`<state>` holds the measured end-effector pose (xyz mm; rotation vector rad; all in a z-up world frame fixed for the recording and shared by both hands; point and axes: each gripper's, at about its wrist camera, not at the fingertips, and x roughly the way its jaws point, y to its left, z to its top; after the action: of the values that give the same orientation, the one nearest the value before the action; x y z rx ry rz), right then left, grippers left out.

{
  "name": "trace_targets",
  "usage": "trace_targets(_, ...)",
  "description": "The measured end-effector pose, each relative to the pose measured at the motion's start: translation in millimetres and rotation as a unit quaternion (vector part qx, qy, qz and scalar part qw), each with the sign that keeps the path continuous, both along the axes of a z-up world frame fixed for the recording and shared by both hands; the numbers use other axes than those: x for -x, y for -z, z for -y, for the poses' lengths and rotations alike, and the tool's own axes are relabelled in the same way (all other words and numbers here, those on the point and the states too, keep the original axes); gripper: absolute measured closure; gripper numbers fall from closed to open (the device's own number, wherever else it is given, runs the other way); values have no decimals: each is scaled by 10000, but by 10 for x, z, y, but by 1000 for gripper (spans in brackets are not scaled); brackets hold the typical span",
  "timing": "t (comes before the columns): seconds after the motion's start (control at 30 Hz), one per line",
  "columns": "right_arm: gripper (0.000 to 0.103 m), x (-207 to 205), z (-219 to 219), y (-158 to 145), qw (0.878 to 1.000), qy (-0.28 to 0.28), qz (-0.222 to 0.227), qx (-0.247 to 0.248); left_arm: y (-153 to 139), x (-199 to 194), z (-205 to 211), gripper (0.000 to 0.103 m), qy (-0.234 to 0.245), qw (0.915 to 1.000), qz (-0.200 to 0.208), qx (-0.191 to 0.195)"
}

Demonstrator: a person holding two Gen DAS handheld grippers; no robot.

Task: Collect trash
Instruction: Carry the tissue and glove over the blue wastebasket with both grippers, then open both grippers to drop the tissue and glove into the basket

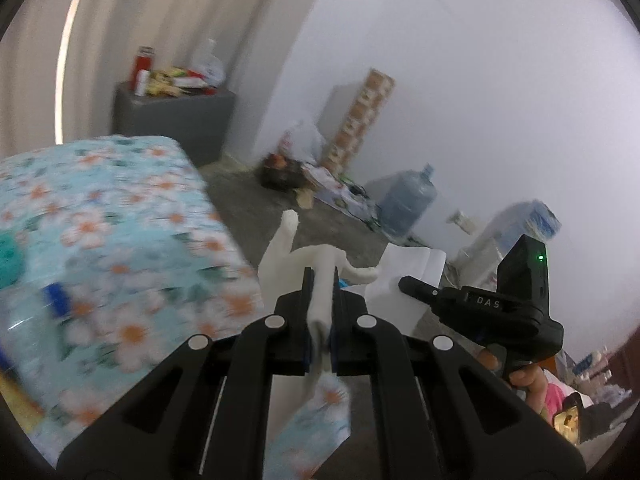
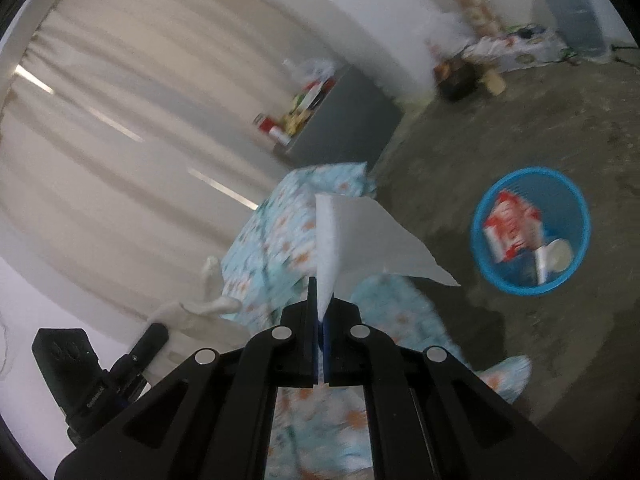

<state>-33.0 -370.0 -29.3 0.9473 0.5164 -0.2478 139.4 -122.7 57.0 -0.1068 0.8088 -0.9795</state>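
A: Where's the trash right now?

B: 2 pieces, both off the table. The crumpled white tissue (image 1: 316, 276) is pinched between the jaws of the left gripper (image 1: 322, 280), sticking out ahead of and above them. The flat white paper sheet (image 2: 360, 236) is nipped by its edge in the right gripper (image 2: 320, 300), whose jaws are pressed together on it, the sheet fanning out ahead and to their right.

A: So which step is this?

B: I'd judge the carry: both pieces are lifted over the floral tablecloth (image 2: 272, 240). The blue bin (image 2: 530, 230) sits on the floor, ahead and well to the right of the right jaws, already holding a red-and-white wrapper and a cup.

A: Next move?

B: Probably swinging each gripper over the bin's mouth, then spreading the jaws so the light paper drops inside, not beside it.

A: Any writing?

B: "DAS" on the right gripper's body, seen from the left wrist. The frames are too blurred to read anything else.
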Motion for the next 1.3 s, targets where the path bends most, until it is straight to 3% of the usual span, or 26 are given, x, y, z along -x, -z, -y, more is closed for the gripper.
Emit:
trace_targets(0.2,101,183,479,43,9959,574,-490,498,231,-232,870,98,495,9971,-523,-242)
trace_targets(0.4,101,196,1029,373,9838,907,-1304,830,798,-460,1908,98,826,9853,-1217,-870)
trace_targets(0.6,101,30,1489,1021,9775,771,-1882,554,1586,-622,2664,98,863,9685,-1460,-1823)
trace_targets(0.77,101,-164,1743,1433,9745,646,-2121,347,2202,-889,3026,98,719,9508,-2049,-2209)
trace_targets(0.9,101,-360,1947,1682,9725,595,-2239,223,2506,-1035,3248,98,605,9438,-2098,-2482)
trace_targets(0.97,99,-439,2061,1864,9712,584,-2307,88,2626,-1106,3321,82,533,9430,-2067,-2555)
trace_targets(1.0,97,-476,2099,1947,9706,546,-2345,8,2690,-1133,3351,61,507,9413,-2132,-2566)
trace_targets(1.03,85,-516,2145,2060,9684,513,-2438,-98,2729,-1162,3374,50,465,9407,-2176,-2561)
trace_targets(1.07,65,-536,2184,2148,9655,545,-2540,-163,2753,-1172,3381,50,415,9420,-2191,-2510)
trace_targets(1.1,60,-529,2214,2239,9635,625,-2593,-232,2744,-1170,3401,50,427,9431,-2171,-2481)
trace_targets(1.3,55,-367,2181,2429,9581,918,-2668,-498,2572,-1113,3364,50,445,9541,-2001,-2182)
